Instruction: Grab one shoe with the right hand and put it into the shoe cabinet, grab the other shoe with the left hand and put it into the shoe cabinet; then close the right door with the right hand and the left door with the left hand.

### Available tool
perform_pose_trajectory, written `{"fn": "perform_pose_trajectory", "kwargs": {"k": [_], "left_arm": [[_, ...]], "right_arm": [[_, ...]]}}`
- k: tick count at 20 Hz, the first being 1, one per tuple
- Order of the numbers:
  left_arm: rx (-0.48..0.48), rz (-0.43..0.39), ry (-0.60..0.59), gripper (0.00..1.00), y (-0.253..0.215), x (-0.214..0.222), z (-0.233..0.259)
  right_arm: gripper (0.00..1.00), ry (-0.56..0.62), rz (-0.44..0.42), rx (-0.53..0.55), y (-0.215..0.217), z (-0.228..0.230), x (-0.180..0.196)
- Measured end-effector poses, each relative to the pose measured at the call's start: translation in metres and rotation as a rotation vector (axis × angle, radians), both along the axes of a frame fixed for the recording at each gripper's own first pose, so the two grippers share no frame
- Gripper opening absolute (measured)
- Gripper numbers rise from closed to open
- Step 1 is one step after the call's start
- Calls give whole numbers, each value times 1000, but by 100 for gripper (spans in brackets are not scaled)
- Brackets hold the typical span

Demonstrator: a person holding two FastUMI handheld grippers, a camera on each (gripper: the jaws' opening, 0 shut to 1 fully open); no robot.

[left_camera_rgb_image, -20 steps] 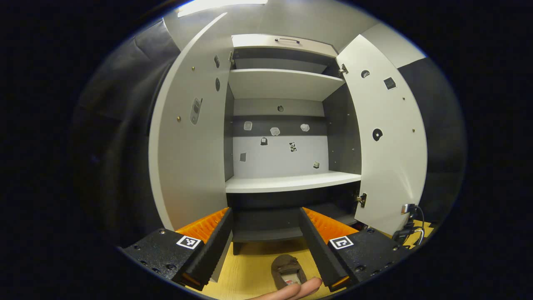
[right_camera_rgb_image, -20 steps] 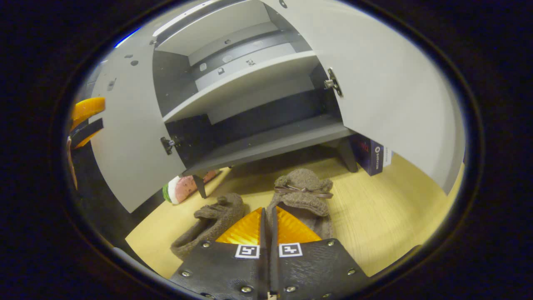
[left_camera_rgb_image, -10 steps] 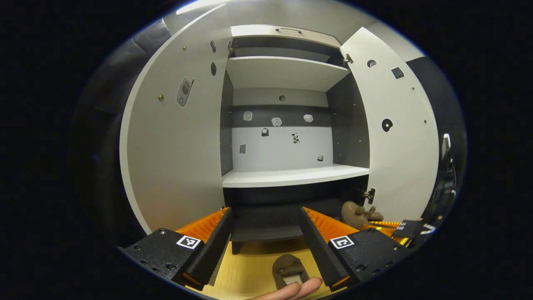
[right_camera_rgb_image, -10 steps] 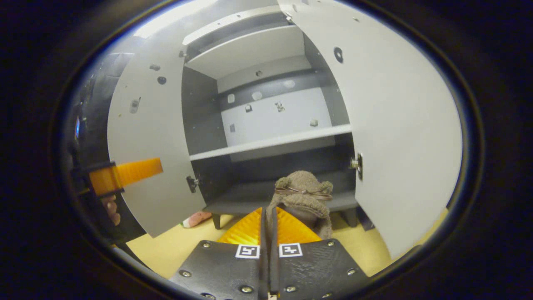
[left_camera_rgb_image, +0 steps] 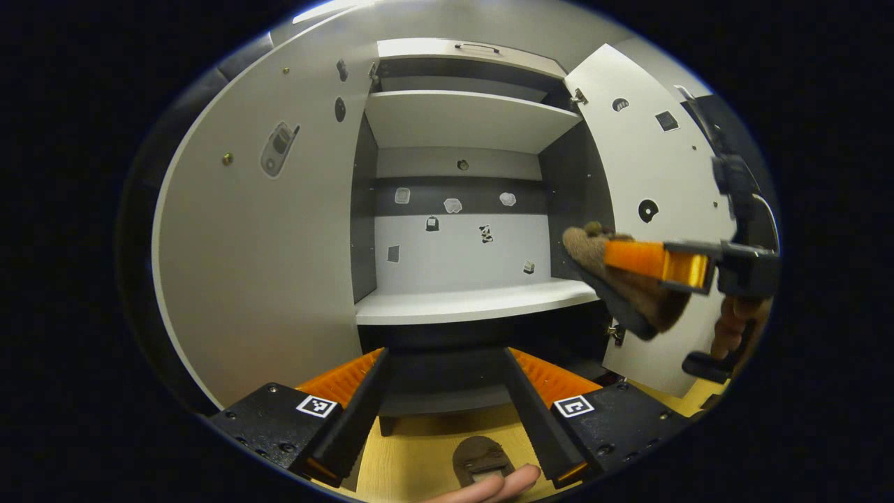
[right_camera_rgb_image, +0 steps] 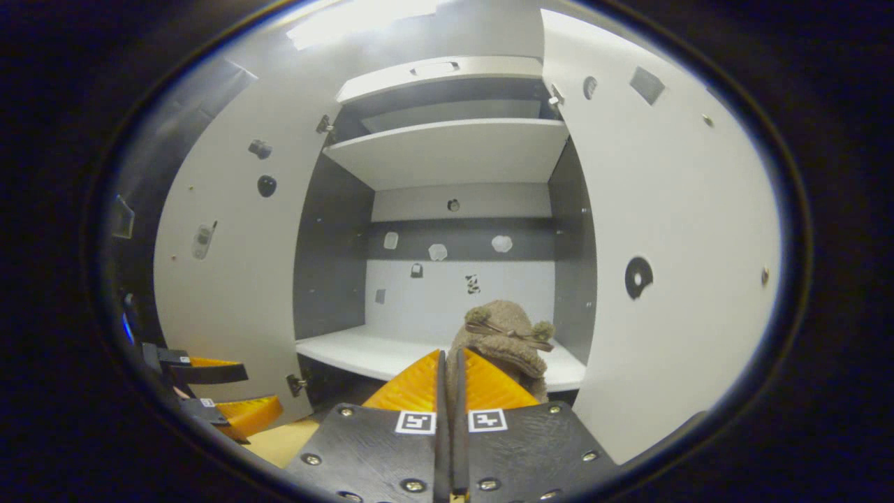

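The white shoe cabinet (left_camera_rgb_image: pixel 475 304) stands with both doors wide open. My right gripper (right_camera_rgb_image: pixel 448 358) is shut on the rim of a fuzzy brown shoe (right_camera_rgb_image: pixel 506 339), held in the air at the height of the middle shelf (right_camera_rgb_image: pixel 363 353), just before its right end. The left gripper view has that shoe (left_camera_rgb_image: pixel 632 286) and the right gripper (left_camera_rgb_image: pixel 656 262) in front of the right door (left_camera_rgb_image: pixel 649 154). My left gripper (left_camera_rgb_image: pixel 445 355) hangs open and holds nothing, facing the cabinet's dark bottom compartment. The other brown shoe (left_camera_rgb_image: pixel 478 455) lies on the floor below it.
The left door (left_camera_rgb_image: pixel 265 265) swings far out to the left. An upper shelf (left_camera_rgb_image: pixel 468 119) sits above the middle one. The floor (left_camera_rgb_image: pixel 412 457) is light wood. A fingertip (left_camera_rgb_image: pixel 499 485) shows at the lower edge. The left gripper (right_camera_rgb_image: pixel 223 402) is low on the left.
My right gripper has lifted the brown shoe off the floor and carried it up to the level of the middle shelf. The left gripper stayed open and drifted slightly left.
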State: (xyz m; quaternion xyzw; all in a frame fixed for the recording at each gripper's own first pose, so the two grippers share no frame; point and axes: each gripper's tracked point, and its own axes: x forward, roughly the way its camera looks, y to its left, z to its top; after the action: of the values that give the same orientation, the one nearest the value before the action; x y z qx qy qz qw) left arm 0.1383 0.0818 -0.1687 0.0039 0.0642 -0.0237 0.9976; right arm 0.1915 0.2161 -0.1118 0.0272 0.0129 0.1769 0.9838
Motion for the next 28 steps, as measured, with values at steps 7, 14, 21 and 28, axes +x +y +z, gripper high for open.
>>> {"fn": "perform_pose_trajectory", "kwargs": {"k": [7, 14, 21, 28], "left_arm": [[-17, -1, 62, 96, 2, 6, -23], [3, 28, 83, 96, 15, 3, -31], [-14, 27, 135, 96, 16, -2, -51], [-35, 12, 255, 96, 4, -13, -104]], "right_arm": [[2, 23, -40, -111, 27, -5, 153], [2, 83, -65, -208, 33, -40, 192], [59, 53, -115, -57, 9, 15, 141], [99, -49, -86, -55, 2, 43, 41]]}}
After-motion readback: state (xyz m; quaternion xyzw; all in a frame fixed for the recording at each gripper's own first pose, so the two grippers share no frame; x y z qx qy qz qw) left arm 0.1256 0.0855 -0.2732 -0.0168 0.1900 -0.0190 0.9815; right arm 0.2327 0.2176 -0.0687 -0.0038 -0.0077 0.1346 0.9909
